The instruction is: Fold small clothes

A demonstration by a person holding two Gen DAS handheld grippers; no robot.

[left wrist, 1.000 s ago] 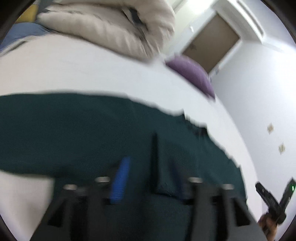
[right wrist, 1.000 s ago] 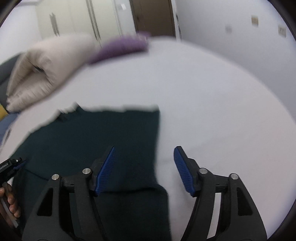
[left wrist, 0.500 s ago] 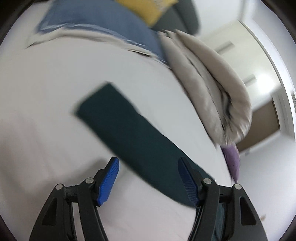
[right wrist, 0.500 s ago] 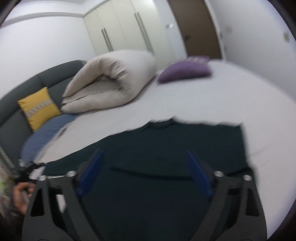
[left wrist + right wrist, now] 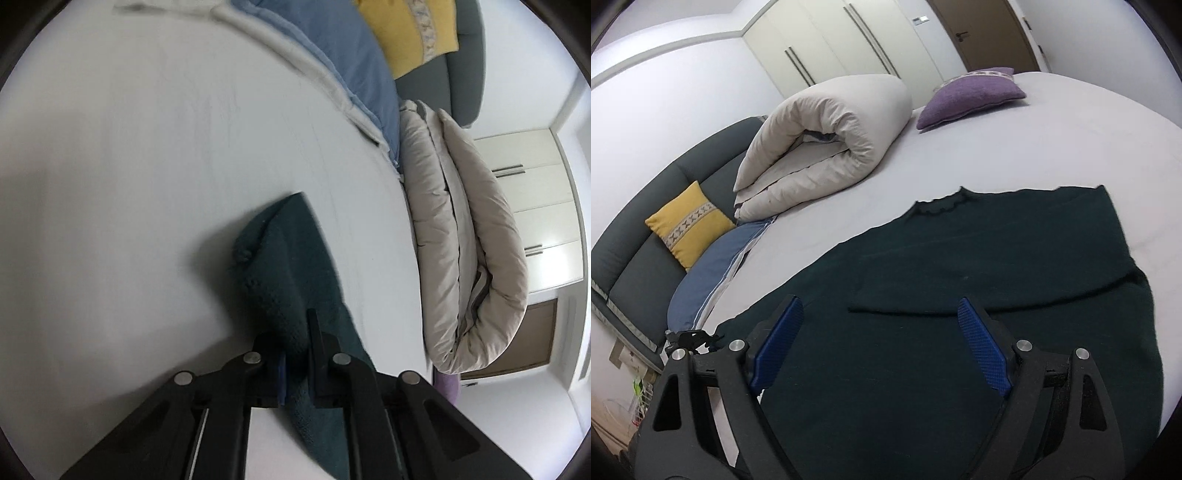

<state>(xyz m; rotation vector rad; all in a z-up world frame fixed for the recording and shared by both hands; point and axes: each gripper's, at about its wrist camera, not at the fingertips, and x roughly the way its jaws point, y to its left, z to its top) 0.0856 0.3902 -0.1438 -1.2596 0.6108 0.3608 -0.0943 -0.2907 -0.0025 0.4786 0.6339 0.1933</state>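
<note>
The left gripper (image 5: 295,354), open half a second ago, is now clamped on the dark green sweater (image 5: 979,295) sleeve at 6 o'clock. The right gripper (image 5: 882,343) hovers wide open, empty. The sweater lies flat on the bed (image 5: 1071,140) (right sleeve already folded across), so the left sleeve fold can begin.

A home bedroom: a wide bed (image 5: 1052,140) under a white sheet carries a rolled beige duvet (image 5: 831,125) and purple cushion (image 5: 971,96), with built-in wardrobes (image 5: 831,40), a brown door (image 5: 986,33) and a grey padded headboard (image 5: 661,206) behind.
</note>
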